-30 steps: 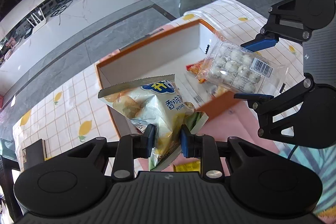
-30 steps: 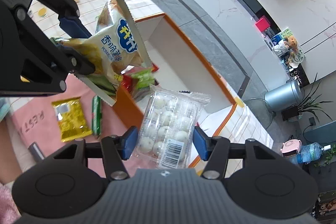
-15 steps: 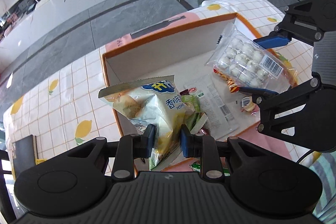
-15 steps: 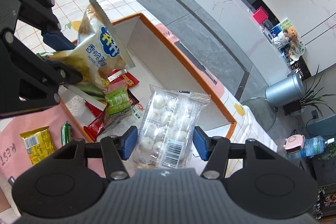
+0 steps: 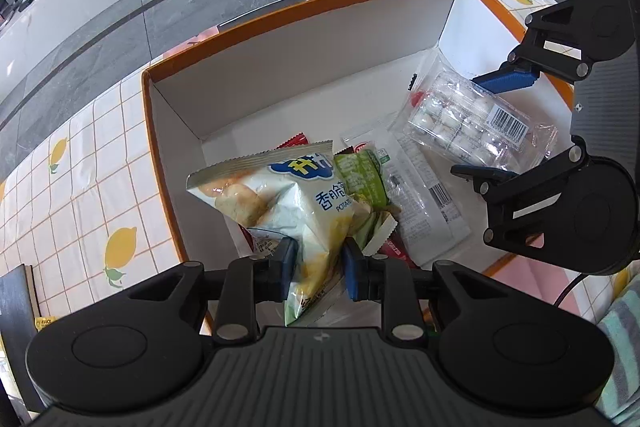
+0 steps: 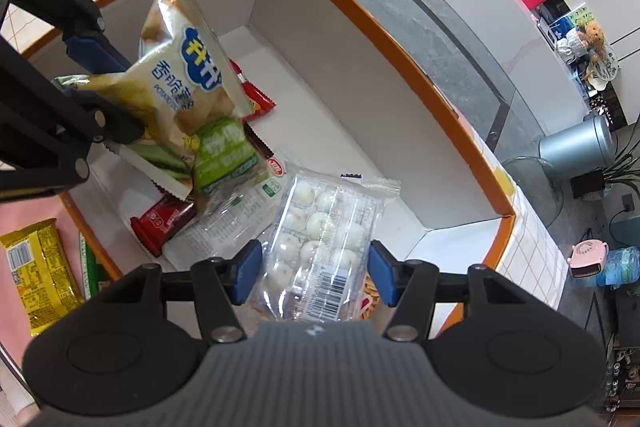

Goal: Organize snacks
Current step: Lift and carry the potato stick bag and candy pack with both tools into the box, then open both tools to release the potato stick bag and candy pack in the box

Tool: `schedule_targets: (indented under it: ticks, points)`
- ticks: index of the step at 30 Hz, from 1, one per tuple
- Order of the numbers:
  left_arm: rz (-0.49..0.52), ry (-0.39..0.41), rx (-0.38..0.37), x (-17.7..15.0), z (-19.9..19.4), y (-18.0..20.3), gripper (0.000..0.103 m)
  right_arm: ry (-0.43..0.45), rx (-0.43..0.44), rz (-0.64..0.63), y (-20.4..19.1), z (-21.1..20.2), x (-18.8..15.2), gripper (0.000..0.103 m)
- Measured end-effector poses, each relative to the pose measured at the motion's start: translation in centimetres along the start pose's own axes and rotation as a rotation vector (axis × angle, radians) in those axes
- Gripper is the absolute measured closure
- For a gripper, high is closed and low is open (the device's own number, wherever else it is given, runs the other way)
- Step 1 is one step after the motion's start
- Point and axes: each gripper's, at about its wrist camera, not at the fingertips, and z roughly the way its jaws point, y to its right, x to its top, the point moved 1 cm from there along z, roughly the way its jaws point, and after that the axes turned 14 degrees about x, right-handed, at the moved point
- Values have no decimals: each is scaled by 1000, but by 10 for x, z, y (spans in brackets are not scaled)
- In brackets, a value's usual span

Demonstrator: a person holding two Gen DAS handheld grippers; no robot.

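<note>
My left gripper (image 5: 318, 269) is shut on a potato chip bag (image 5: 288, 195) and holds it over the near left part of the orange-rimmed white box (image 5: 280, 67). The chip bag also shows in the right wrist view (image 6: 184, 79). My right gripper (image 6: 314, 275) is shut on a clear pack of white round sweets (image 6: 320, 239) and holds it low inside the box (image 6: 400, 99), at its right side. The pack also shows in the left wrist view (image 5: 476, 123). Several packets lie in the box: a green one (image 6: 224, 155), a red one (image 6: 160, 223) and a clear one (image 5: 416, 195).
A yellow packet (image 6: 40, 267) and a green stick (image 6: 90, 271) lie on the pink mat outside the box. The table has a lemon-print cloth (image 5: 80, 187). A dark book (image 5: 16, 327) lies at the far left edge. A grey bin (image 6: 576, 143) stands on the floor.
Both grippers moved forward and down over the box with their snacks. The sweets pack now hangs low inside the box. The chip bag is now above the packets.
</note>
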Motion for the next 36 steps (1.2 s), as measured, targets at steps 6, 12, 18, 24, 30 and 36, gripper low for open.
schedule_targets:
  ticks: [6, 12, 18, 24, 30, 36]
  points:
    - [15, -24, -11, 4, 13, 3, 75, -15, 13, 9, 5, 9, -4, 47]
    - [23, -63, -9, 0, 29, 8, 76, -22, 21, 34, 10, 14, -7, 47]
    - [4, -77, -12, 1, 32, 4, 71, -27, 17, 38, 12, 18, -6, 45]
    - [-12, -60, 6, -1, 32, 6, 59, -20, 20, 43, 11, 19, -5, 41]
    - [-51, -55, 0, 1, 22, 5, 45, -16, -12, 58, 9, 11, -6, 32]
    - [-57, 2, -11, 0, -6, 5, 32, 16, -35, 66, 7, -12, -8, 26]
